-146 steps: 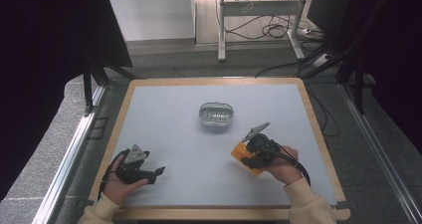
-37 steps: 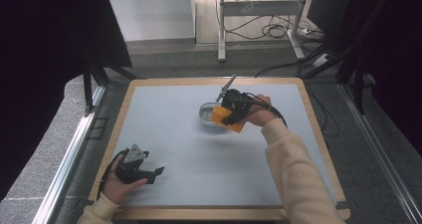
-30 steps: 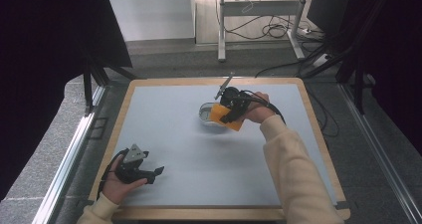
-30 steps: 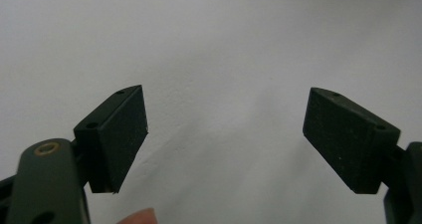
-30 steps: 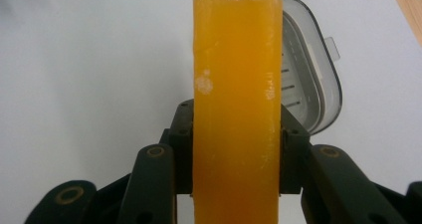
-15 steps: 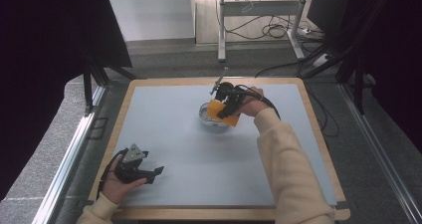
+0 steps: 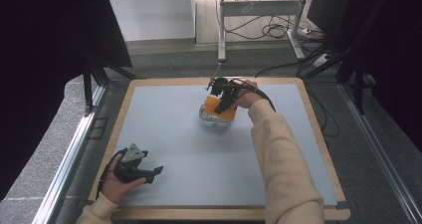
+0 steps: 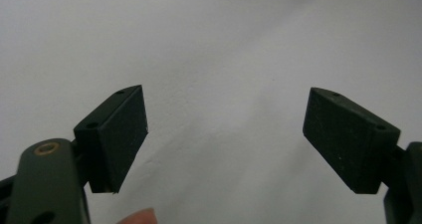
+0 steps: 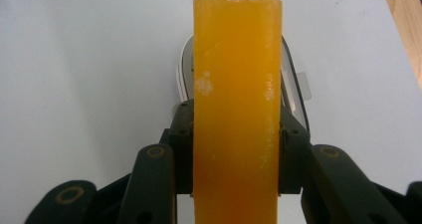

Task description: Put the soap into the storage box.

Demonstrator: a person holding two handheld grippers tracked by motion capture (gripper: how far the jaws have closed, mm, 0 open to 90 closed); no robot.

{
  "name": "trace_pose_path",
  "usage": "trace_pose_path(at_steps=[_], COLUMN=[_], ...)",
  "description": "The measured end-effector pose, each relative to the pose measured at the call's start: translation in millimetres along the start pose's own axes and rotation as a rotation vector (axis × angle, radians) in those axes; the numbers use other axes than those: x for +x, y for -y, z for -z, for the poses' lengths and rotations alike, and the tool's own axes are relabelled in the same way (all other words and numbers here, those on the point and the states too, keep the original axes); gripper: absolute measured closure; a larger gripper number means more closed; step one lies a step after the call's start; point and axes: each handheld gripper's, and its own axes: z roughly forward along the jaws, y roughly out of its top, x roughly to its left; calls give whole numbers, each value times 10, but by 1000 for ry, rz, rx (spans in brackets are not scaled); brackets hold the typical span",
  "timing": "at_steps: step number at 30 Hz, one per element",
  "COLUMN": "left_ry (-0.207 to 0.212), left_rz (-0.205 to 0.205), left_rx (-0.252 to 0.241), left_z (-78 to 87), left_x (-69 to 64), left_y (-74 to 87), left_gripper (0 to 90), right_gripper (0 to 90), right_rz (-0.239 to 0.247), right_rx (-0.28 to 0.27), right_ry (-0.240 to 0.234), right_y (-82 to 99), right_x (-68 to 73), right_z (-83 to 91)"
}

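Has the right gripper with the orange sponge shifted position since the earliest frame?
Yes. The right gripper, shut on the orange sponge, has moved from the table's near right area to above the metal bowl near the far edge.

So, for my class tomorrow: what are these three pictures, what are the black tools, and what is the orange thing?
No robot here: a person holds a hand tool with two black jaws in each hand. One picture looks down from above the table. The other two come from small cameras riding on each tool, looking along its jaws. From above, the right gripper is shut on an orange sponge-like block, held over a small metal bowl at the middle of the table. Its own camera shows the block squeezed between the jaws, the bowl's rim behind. The left gripper rests near the table's front edge, open, holding nothing.
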Motion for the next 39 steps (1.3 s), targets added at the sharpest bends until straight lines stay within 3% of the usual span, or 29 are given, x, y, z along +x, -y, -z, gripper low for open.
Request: trace_pose_path(at_steps=[15,20,31,35,39], left_ry=[-1,-4,-7,-9,-8], left_rz=[7,9,14,14,12], left_rx=[-7,-7,-14,-13,-13], left_z=[19,24,49,52,51], left_x=[9,11,15,19,13], left_y=[11,17,28,32,31], left_gripper=[180,180,181,180,181], right_gripper=[620,620,616,532,437], right_rz=[16,50,74,44,14], right_rx=[25,56,110,49,36], right_ry=[-10,-8,-7,9,41], right_y=[-124,-162,-181,-182,-145], right_x=[-169,-201,-211,-220,-207], right_z=[-182,-257,-455,-434,-426])
